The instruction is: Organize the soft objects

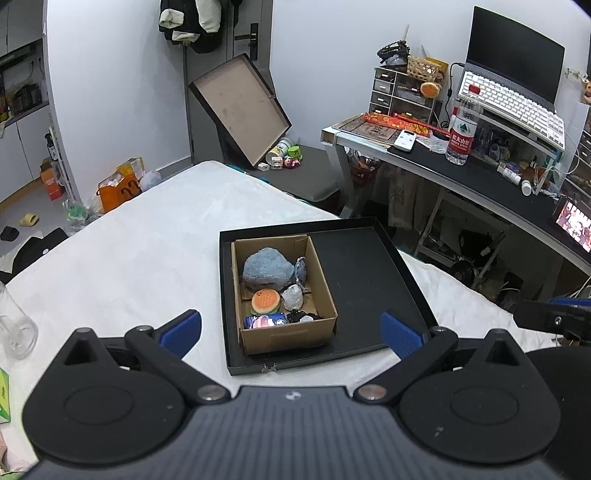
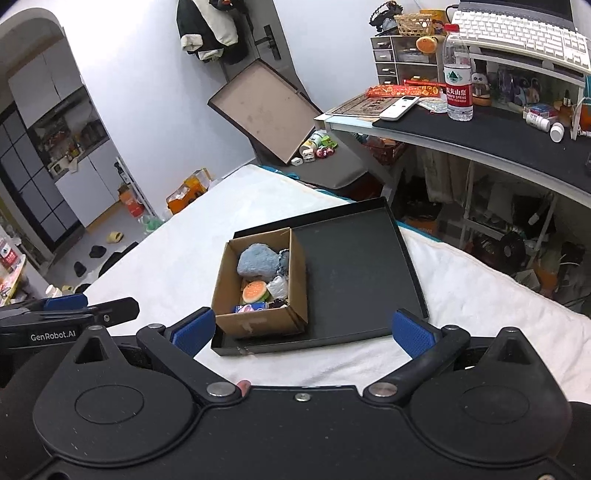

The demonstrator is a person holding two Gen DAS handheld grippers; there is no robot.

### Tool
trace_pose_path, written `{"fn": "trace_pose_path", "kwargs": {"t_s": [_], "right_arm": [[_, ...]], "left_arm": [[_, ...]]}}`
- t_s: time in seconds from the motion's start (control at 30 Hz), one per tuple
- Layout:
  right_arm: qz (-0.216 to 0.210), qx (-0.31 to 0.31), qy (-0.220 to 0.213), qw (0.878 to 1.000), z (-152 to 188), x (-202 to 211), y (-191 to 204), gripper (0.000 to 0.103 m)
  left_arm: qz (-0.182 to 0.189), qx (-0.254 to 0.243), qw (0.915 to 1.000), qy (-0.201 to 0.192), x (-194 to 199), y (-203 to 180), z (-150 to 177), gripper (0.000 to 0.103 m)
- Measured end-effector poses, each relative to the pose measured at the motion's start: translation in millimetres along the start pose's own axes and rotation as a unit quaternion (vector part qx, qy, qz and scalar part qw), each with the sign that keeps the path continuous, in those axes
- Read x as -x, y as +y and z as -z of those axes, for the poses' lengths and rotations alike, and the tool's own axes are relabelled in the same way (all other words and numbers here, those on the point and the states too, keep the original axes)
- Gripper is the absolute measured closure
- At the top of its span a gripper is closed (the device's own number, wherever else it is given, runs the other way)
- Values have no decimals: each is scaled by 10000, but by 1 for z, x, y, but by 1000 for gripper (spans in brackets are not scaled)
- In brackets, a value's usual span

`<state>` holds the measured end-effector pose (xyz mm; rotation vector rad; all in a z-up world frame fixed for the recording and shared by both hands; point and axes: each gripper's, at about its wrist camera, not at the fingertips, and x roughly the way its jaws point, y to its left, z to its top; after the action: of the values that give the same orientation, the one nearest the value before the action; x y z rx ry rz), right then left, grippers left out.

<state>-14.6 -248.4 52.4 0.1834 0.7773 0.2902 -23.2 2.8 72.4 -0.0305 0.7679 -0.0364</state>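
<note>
both the left claw (image 1: 291, 334) and right claw (image 2: 303, 332) hover spread wide and empty before the cardboard box (image 1: 284, 291)

A clear plastic water bottle with a red label (image 2: 458, 70) stands on the black-topped desk (image 2: 480, 136), just beside a white remote control (image 2: 399, 108). Behind it, a white keyboard (image 1: 517, 105) rests tilted on a raised stand in front of a dark laptop screen (image 1: 515, 55). A small woven bamboo basket (image 2: 414, 24) sits atop grey mini drawers (image 2: 397, 55). A large shallow brown box lid (image 1: 240, 109) leans tilted against the grey door (image 1: 251, 29). An orange paper bag (image 1: 118, 190) stands on the floor. A clear glass jar (image 1: 14, 325) sits on the white blanket (image 1: 129, 258).
</note>
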Motion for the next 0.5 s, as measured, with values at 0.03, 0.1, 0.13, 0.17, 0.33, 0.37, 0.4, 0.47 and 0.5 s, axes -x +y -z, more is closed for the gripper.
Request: {"fn": "trace_pose_path", "kwargs": {"t_s": [0.03, 0.1, 0.13, 0.17, 0.33, 0.37, 0.4, 0.47, 0.5], "right_arm": [[21, 5, -4, 10000, 0, 0, 1, 0], [28, -4, 8, 10000, -1, -1, 1, 0], [18, -11, 12, 10000, 0, -1, 1, 0], [6, -17, 13, 10000, 0, -1, 1, 0], [-89, -128, 41, 9999, 2, -2, -1, 0], [-73, -136, 23, 9999, 3, -2, 0, 0], [-38, -119, -8, 9999, 3, 0, 0, 0], [32, -53, -45, 10000, 3, 1, 3, 0], [31, -47, -36, 10000, 2, 0, 3, 0]], "left_arm": [[-32, -29, 10000, 0, 0, -1, -1, 0], [-77, -64, 9999, -11, 1, -3, -2, 0], [-86, -73, 9999, -14, 1, -3, -2, 0], [-72, -66, 10000, -1, 0, -3, -2, 0], [63, 2, 9999, 117, -4, 0, -2, 0], [44, -15, 9999, 98, -3, -1, -2, 0], [25, -35, 10000, 79, -2, -2, -2, 0], [17, -51, 10000, 79, -2, -3, -2, 0], [25, -40, 9999, 91, -2, -2, -2, 0]]}}
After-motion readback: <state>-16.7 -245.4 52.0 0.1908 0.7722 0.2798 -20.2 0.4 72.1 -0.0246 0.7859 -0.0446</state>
